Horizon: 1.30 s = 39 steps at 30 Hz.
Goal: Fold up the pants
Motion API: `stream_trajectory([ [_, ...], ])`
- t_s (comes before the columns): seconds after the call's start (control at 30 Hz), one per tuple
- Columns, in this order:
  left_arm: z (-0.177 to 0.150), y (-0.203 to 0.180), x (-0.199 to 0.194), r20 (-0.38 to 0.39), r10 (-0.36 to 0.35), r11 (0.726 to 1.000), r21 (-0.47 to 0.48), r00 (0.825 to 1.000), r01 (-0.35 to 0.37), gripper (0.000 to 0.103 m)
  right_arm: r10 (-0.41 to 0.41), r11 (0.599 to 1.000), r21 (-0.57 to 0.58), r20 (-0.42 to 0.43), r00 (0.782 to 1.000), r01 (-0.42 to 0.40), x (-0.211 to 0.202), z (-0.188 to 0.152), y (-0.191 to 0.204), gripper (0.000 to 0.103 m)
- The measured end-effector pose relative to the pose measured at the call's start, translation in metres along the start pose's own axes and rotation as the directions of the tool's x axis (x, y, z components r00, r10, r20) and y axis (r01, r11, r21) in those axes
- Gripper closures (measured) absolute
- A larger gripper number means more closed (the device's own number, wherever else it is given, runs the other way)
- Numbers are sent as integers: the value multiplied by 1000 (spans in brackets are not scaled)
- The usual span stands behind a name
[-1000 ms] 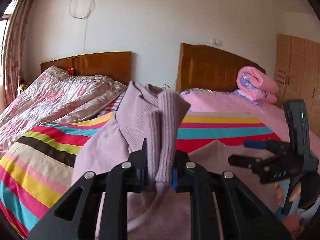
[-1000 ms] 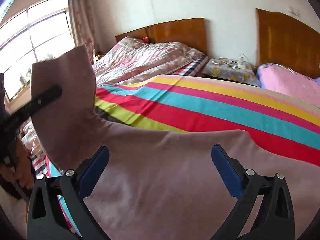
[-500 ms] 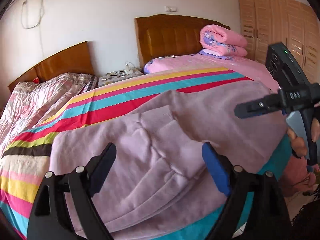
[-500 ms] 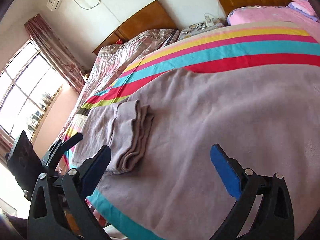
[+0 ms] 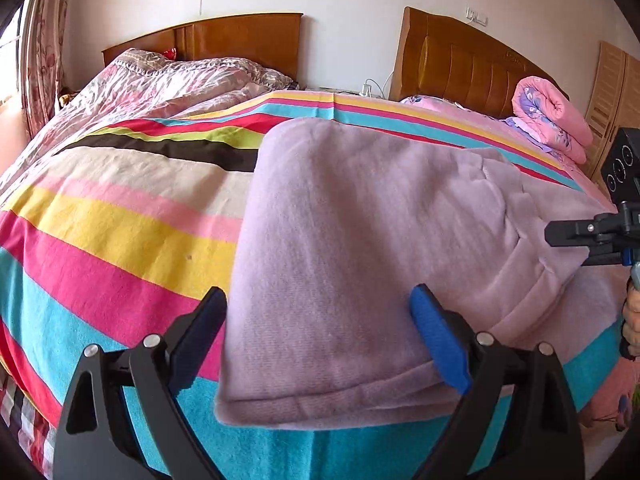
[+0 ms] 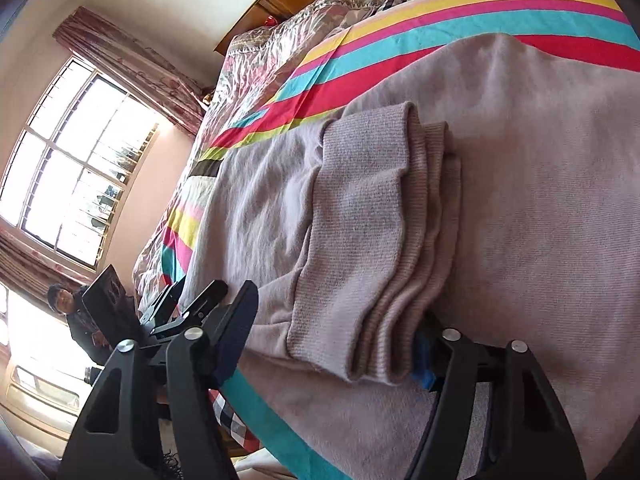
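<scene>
- On the striped bedspread (image 5: 120,240), near the bed's foot edge, lie the lilac pants (image 5: 360,240), folded over on themselves into a thick flat stack.
- In the right wrist view the ribbed cuffs (image 6: 380,240) sit layered on top of the lower part of the pants, their ends reaching toward the bed's edge.
- The left gripper (image 5: 320,332) is spread wide, hovering over the near fold of the pants; the blue pad of one finger is close above the fabric, the other finger over the edge where pants meet bedspread. It holds nothing.
- The right gripper (image 6: 336,332) is also spread, its two fingers standing either side of the stacked cuffs; whether the far finger touches the cloth cannot be told.
- In the left wrist view the right gripper shows at the right edge, its tips at the cuff end of the pants.
- Beyond the bedspread lies a pinkish patterned quilt (image 5: 160,88) before a wooden headboard (image 5: 240,40).
- A second headboard (image 5: 460,60) stands to the right, with a rolled pink blanket (image 5: 552,116) beside it.
- A window (image 6: 72,172) with curtains shows in the right wrist view.
</scene>
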<state>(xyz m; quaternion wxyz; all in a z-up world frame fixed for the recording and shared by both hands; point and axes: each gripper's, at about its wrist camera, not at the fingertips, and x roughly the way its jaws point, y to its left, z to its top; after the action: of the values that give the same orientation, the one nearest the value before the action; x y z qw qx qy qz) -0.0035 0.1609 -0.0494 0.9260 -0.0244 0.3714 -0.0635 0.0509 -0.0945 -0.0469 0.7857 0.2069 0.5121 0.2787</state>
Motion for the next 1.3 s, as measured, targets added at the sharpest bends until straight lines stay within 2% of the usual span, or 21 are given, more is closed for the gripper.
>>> stream_trajectory([
  [0.03,1,-2,0,3,5,1000,6,1000,-5,10,-6,1000,-21,17,1000,6,-3,0,4,85],
  [0.13,4,-10,-9,23,27,999,37,999,-28,10,-25,996,-86,89,996,33,-31,-7,17,88],
  [0.23,9,-21,-17,43,21,997,74,999,-24,10,-81,993,-74,146,986,92,-55,-21,11,88],
  [0.37,5,-36,-3,4,36,989,141,999,-36,8,-116,993,-20,87,989,119,-39,-31,-19,88],
  [0.4,3,-37,2,-7,43,988,146,999,-41,8,-101,995,-13,99,990,102,-38,-34,-24,88],
  [0.53,4,-34,-5,0,48,989,140,999,-47,8,-104,992,-55,130,986,112,-53,-30,-11,88],
  [0.6,7,-34,-6,-2,72,985,160,997,-70,8,-117,991,-47,99,988,122,-46,-30,-16,88],
  [0.63,8,-32,-7,1,83,984,160,997,-82,8,-141,989,-38,75,987,144,-41,-32,-23,86],
  [0.67,11,-32,-11,8,93,984,155,996,-93,8,-119,992,-40,85,989,123,-41,-34,-27,85],
  [0.7,15,-31,-16,22,99,984,144,995,-102,8,-114,992,-42,78,990,118,-44,-34,-29,80],
  [0.77,30,-29,-30,63,93,988,114,994,-100,8,-148,986,-65,108,983,155,-58,-31,-27,38],
  [0.8,39,-30,-38,88,69,992,99,994,-78,7,-188,974,-96,165,968,205,-68,-28,-20,11],
  [0.83,49,-31,-44,108,35,995,85,994,-44,4,-201,960,-153,215,956,236,-76,-26,-11,10],
  [0.9,72,-36,-44,109,-52,997,65,993,45,2,-201,920,-288,233,952,264,-75,-18,8,16],
  [0.97,92,-45,-26,53,-143,989,54,988,140,2,-199,877,-395,219,955,273,-61,-12,29,20],
  [1.03,105,-51,4,-10,-172,985,32,985,172,2,-187,821,-510,184,965,256,-37,-8,48,21],
  [1.1,112,-50,39,-94,-179,984,-20,979,178,2,-234,768,-578,148,961,276,-10,-5,55,23],
  [1.13,113,-47,56,-134,-178,984,-48,975,173,2,-260,754,-596,119,958,278,2,-2,52,23],
  [1.2,107,-39,86,-189,-142,989,-66,972,131,2,-330,746,-589,79,941,311,23,3,35,22],
  [1.23,104,-36,92,-181,-148,988,-68,972,138,2,-292,752,-592,93,952,289,19,3,32,22],
  [1.3,103,-37,89,-163,-148,988,-53,975,142,2,-277,775,-571,75,958,269,14,5,30,23],
])
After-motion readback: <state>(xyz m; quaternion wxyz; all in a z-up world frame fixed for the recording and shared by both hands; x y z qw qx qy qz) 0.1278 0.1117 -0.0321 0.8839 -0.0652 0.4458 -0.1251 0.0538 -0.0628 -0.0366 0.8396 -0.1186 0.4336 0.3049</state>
